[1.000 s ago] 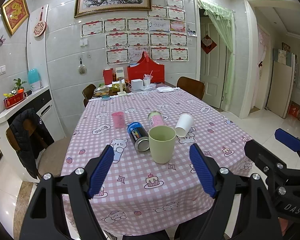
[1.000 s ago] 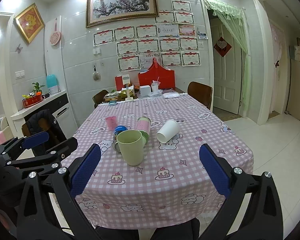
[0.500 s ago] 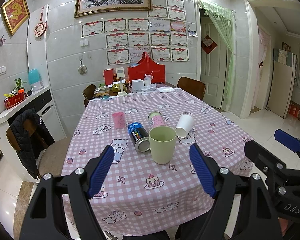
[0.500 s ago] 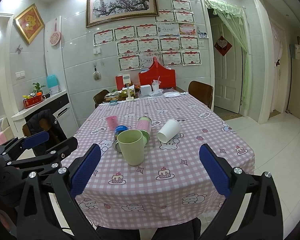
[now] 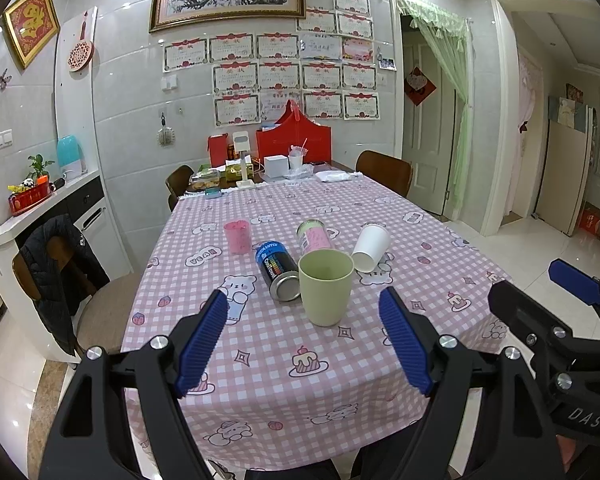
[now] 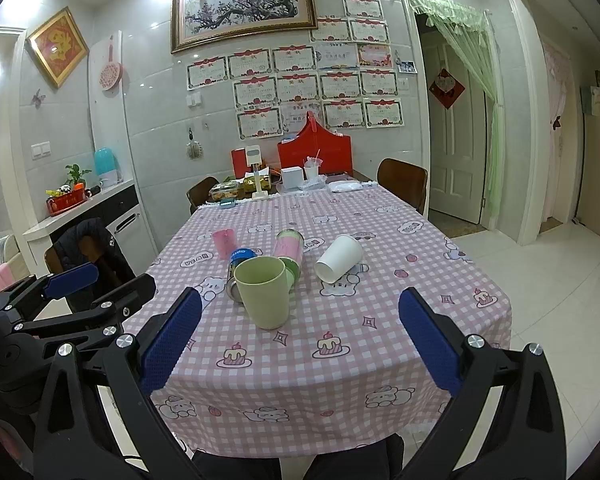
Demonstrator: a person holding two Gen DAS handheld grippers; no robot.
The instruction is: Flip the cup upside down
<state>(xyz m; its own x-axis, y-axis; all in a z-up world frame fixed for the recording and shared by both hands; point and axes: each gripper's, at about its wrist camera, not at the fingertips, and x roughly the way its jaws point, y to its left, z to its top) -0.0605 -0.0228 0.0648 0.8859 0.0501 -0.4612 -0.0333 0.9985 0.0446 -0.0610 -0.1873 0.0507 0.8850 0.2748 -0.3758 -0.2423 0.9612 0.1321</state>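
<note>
Cup [image 5: 326,287] upright, empty – white paper cup [image 5: 371,248] toppled; left gripper [image 5: 304,336], right gripper [image 6: 300,334] spread wide.

The left gripper [image 5: 302,338] and the right gripper [image 6: 300,336] are side by side, both with jaws wide apart, holding nothing.

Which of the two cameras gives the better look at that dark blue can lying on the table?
The left wrist view. There the blue can lies on its side beside the green cup, with its label and metal end in plain sight. In the right wrist view the cup hides most of it; only its ends peek out.
</note>
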